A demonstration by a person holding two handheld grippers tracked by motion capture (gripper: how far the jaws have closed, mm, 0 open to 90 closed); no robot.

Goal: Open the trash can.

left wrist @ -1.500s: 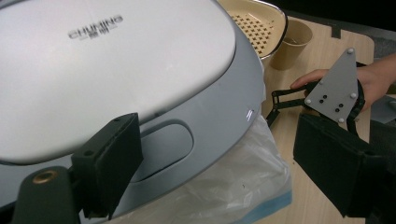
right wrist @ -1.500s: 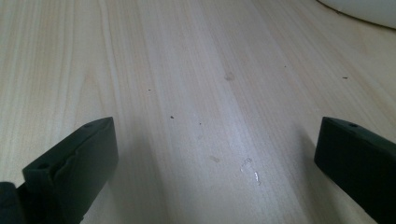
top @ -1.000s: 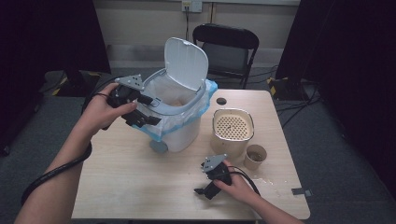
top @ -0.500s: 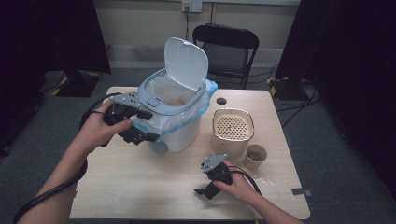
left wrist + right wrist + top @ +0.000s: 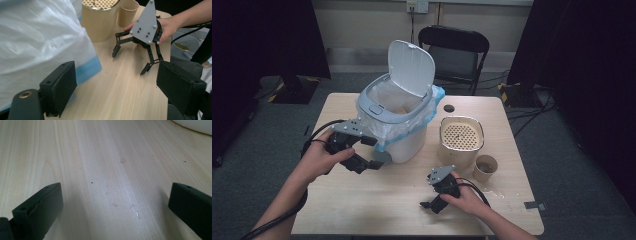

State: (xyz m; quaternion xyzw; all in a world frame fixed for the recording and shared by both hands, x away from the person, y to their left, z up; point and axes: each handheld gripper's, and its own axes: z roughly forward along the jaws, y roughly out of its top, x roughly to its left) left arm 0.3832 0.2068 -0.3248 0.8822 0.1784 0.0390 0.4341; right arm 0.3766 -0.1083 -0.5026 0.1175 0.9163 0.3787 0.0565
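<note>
A white lidded bin stands on the wooden table with its lid up, lined with a white and blue bag. My left gripper is held low beside the bin's front left, jaws apart with nothing between them; in the left gripper view its jaws frame bare table beside the bag. My right gripper rests near the table's front edge, open over bare wood. The left gripper view shows it farther off, spread wide.
A beige canister with a perforated top stands right of the bin, with a small paper cup beside it. A small dark disc lies behind them. A black folding chair stands past the table's far edge.
My left hand has come down from the bin's rim to the table level beside its base, moving toward the near side. The right hand has stayed put.
</note>
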